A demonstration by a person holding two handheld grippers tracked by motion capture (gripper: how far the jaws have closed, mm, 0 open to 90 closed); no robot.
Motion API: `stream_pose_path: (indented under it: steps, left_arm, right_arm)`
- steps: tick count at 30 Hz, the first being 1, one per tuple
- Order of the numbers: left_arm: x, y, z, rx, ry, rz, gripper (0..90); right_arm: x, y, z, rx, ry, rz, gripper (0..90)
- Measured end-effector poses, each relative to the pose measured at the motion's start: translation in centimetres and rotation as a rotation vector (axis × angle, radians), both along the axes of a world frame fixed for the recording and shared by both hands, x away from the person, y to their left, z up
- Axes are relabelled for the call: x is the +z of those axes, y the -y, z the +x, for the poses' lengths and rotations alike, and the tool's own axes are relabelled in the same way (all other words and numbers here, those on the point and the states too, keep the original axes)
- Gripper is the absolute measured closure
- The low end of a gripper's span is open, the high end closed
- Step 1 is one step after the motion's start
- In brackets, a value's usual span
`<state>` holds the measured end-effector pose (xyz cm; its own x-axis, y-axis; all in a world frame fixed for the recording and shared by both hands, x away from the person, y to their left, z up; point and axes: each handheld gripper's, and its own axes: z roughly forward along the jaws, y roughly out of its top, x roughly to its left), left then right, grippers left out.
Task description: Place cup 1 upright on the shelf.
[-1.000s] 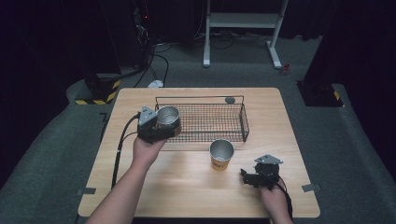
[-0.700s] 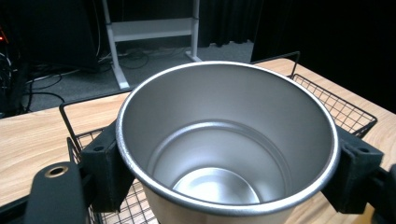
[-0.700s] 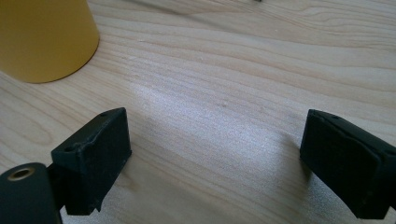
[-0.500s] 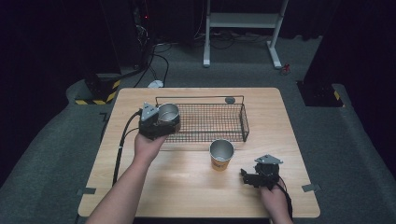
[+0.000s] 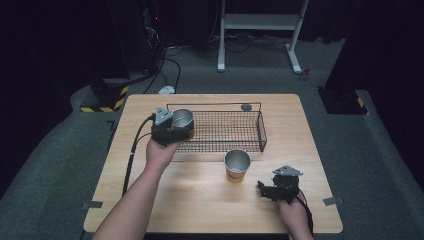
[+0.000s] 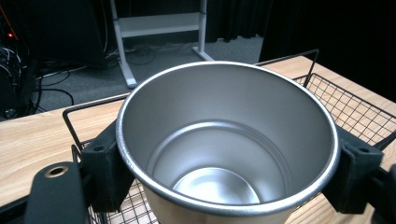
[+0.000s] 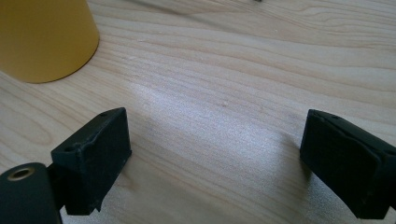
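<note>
My left gripper (image 5: 180, 126) is shut on a silver metal cup (image 5: 183, 118), held upright above the left end of a black wire basket (image 5: 262, 131). In the left gripper view the cup (image 6: 224, 140) is empty, with a black pad (image 6: 105, 170) pressed on each side of it and the basket mesh (image 6: 359, 107) behind. A second cup (image 5: 236, 166), yellow outside and silver inside, stands on the table in front of the basket. My right gripper (image 5: 263, 190) rests low near the table's front right, open. Its jaws (image 7: 219, 158) stand wide with bare wood between them, the yellow cup (image 7: 44, 37) ahead to their left.
The wooden table (image 5: 200, 200) has free room at the front and left. A small grey disc (image 5: 245, 107) lies behind the basket. The left gripper's cable (image 5: 131, 155) trails over the table's left side. A white stand (image 5: 260, 22) is on the floor beyond.
My left gripper has carried the silver cup a little farther away and rightwards, over the basket's left end. The right gripper has stayed put.
</note>
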<state>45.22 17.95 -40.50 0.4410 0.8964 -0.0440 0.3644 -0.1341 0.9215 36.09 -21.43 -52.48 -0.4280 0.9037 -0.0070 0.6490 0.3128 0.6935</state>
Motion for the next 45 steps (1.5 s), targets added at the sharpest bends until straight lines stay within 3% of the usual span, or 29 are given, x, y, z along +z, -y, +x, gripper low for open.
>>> stream_pose_path:
  steps: [5,24,45]
  left_arm:
    - [0.1,0.5,0.4,-0.005,0.001,0.027,18.9]
    - [-0.7,1.6,2.3,-0.003,-0.034,0.035,18.8]
    - [-2.5,2.1,4.0,0.018,-0.139,0.055,18.8]
  right_arm:
    - [0.0,0.0,0.0,0.0,0.0,0.0,8.2]
    - [0.0,0.0,0.0,0.002,0.002,-0.002,8.1]
    - [0.0,0.0,0.0,0.001,0.002,0.0,8.1]
